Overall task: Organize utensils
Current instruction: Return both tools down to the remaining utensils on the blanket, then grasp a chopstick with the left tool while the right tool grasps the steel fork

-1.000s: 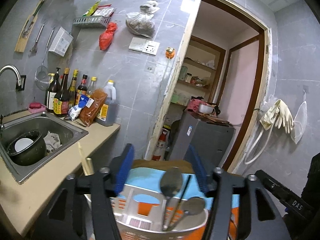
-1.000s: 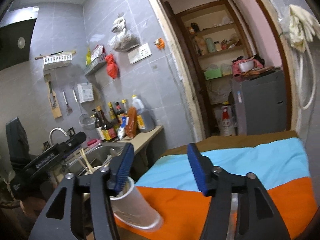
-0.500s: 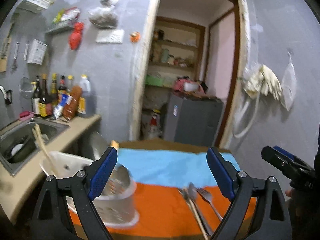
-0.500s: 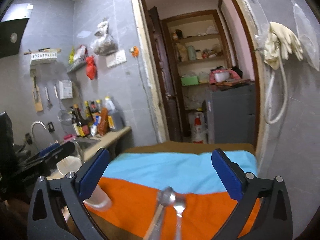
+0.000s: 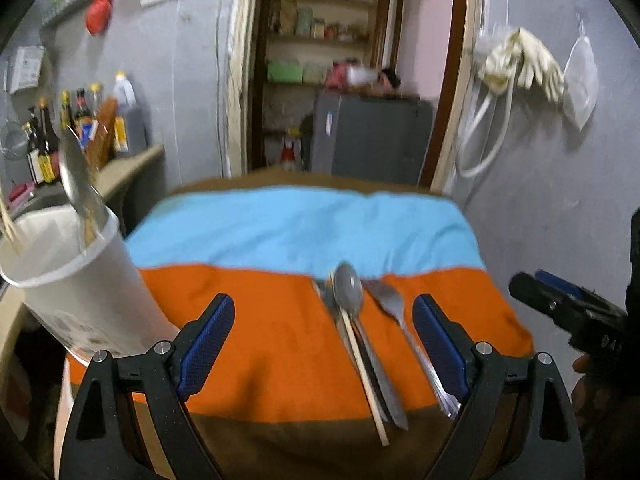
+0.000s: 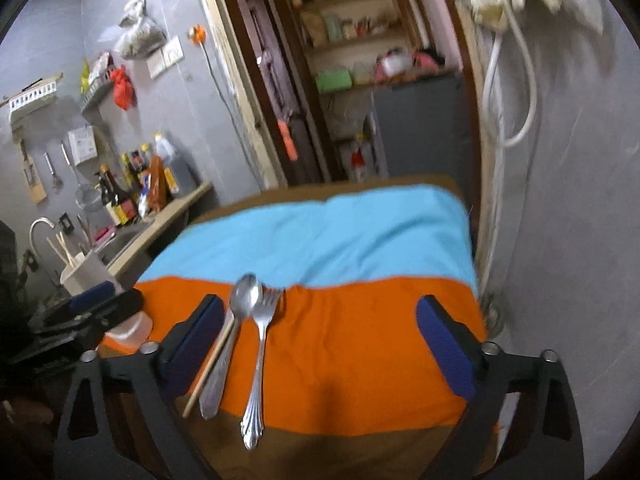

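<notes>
Left wrist view: left gripper (image 5: 323, 343) has its pads wide apart with nothing clamped; a spoon (image 5: 349, 289), a chopstick (image 5: 366, 372) and a knife-like piece I can't identify lie bundled between the fingers, toward the right one, on the orange band of the cloth (image 5: 260, 320). Fork (image 5: 394, 308) sits just inside the right finger, tines pointing away. Right wrist view: right gripper (image 6: 320, 340) has jaws closing from wide, empty between the pads; spoon and chopstick hug its left finger, fork just right of them, gap beyond is bare cloth. Handling guess: metal pieces are light, stiff, slick and thin, lying flat on soft fabric, so pads will likely slip or pinch cloth. Best bet is mid-handle, across the narrow width, one piece at a time; the bundle overlaps, so separating comes first. White cup holder (image 5: 72, 280) stands outside the left gripper's left finger, already holding a spoon and chopsticks, upright and leaning on the rim. Looks tip-prone.
</notes>
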{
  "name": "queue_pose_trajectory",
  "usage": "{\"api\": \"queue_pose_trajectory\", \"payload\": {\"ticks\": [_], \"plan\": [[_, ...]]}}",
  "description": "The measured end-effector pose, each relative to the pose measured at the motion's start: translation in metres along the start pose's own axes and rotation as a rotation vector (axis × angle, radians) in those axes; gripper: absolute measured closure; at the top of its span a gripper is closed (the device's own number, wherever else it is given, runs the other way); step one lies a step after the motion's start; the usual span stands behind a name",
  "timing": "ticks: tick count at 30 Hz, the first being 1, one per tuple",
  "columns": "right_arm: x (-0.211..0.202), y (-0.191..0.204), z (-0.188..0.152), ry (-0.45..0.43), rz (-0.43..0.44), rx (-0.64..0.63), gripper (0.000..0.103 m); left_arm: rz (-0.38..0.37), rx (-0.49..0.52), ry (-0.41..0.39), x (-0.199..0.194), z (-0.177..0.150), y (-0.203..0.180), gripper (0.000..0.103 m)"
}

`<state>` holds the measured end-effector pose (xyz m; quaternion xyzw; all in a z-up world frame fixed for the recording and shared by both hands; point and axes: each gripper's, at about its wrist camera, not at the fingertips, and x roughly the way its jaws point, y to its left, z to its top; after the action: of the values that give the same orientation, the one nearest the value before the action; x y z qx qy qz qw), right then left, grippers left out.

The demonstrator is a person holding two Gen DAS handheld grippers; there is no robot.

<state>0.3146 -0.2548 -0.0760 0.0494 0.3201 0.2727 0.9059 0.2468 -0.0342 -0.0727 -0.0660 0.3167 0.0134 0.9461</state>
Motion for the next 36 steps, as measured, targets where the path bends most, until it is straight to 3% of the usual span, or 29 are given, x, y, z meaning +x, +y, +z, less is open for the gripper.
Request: {"api": "queue_pose_trajectory", "payload": {"ticks": [2,8,11,15,19,22,28,36], "plan": [[0.011,-0.002,-0.002,0.044,0.024,0.0,0.026,-0.013,0.002,0.051,0.013,-0.004,0.0,0.027],[0.036,-0.002,-0.004,0.141,0.093,-0.033,0.048,-0.044,-0.003,0.204,0.048,-0.015,-0.002,0.055],[0.044,-0.002,-0.006,0.175,0.111,-0.044,0.054,-0.052,0.004,0.258,0.061,-0.019,-0.005,0.068],[0.05,-0.007,-0.007,0.198,0.129,-0.033,0.054,-0.029,0.033,0.286,0.07,-0.02,-0.008,0.076],[0.055,-0.009,-0.007,0.216,0.143,-0.028,0.054,0.002,0.011,0.29,0.073,-0.018,-0.002,0.1],[0.062,-0.006,-0.008,0.237,0.162,-0.02,0.058,-0.012,-0.043,0.294,0.071,-0.018,0.008,0.1],[0.078,0.009,-0.008,0.299,0.19,-0.061,0.066,0.062,-0.097,0.297,0.058,-0.023,0.017,0.1],[0.103,0.028,-0.005,0.372,0.16,-0.132,0.068,0.064,-0.102,0.391,0.066,-0.014,0.019,0.1]]}}
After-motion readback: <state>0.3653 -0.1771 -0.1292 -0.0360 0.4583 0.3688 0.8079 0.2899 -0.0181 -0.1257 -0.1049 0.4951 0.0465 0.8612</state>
